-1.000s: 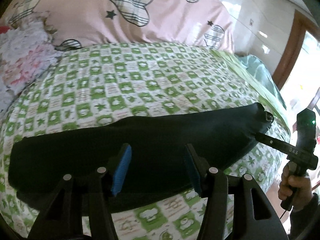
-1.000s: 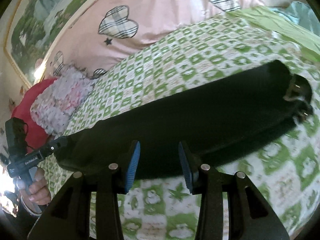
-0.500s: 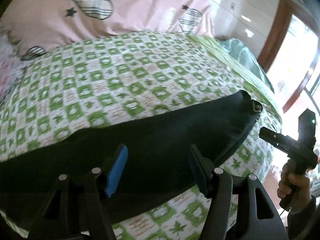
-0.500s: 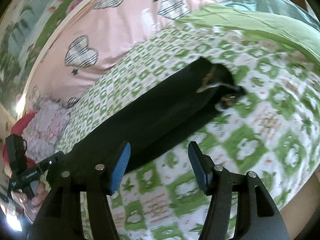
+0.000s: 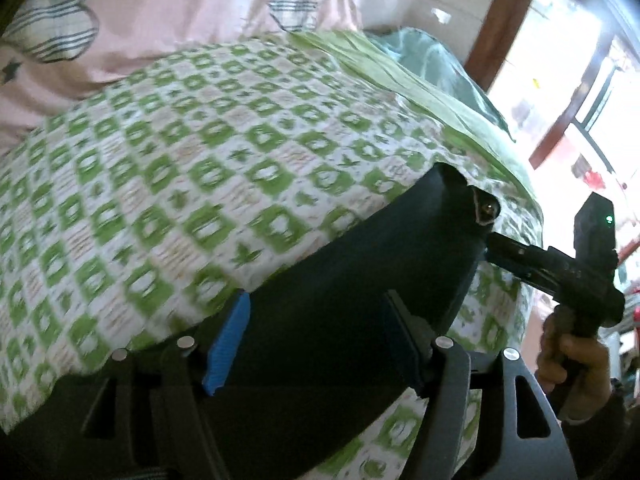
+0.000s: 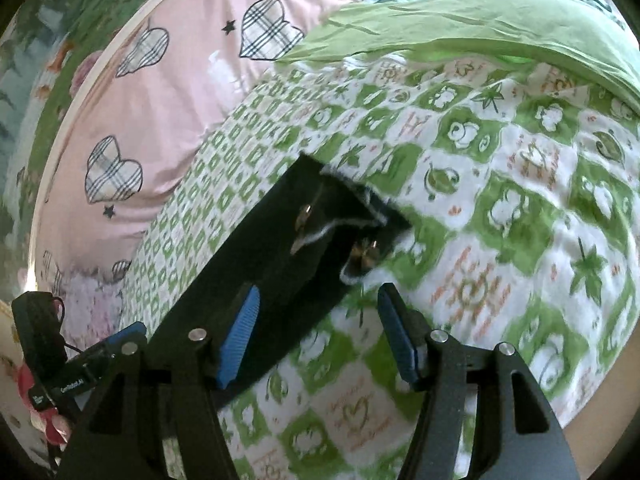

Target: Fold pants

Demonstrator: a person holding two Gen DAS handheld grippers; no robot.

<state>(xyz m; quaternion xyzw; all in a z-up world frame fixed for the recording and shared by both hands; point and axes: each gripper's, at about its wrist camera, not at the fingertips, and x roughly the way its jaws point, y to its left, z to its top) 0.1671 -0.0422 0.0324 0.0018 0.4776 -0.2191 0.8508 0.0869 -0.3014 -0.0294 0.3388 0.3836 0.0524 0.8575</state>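
Black pants [image 5: 352, 280] lie folded lengthwise as a long band on the green checked bedsheet [image 5: 168, 168]. Their waistband end with a metal button [image 5: 487, 209] points right. In the right wrist view the pants [image 6: 256, 264] run from lower left to the waistband [image 6: 352, 224] at centre. My left gripper [image 5: 316, 336] is open, its blue pads over the pants' middle. My right gripper [image 6: 318, 328] is open, just short of the waistband end, its left pad over the black cloth. The right gripper also shows in the left wrist view [image 5: 496, 248], tip at the waistband.
A pink quilt with plaid hearts [image 6: 168, 92] lies at the head of the bed. A plain green sheet [image 6: 480, 20] and teal cloth [image 5: 436, 60] lie along the far side. The bed's edge [image 6: 592, 420] is close at right. A bright window [image 5: 568, 92] is behind.
Both grippers have moved toward the waistband end of the pants and closer to the bed. The right gripper's tip now sits at the waistband. Both stay open.
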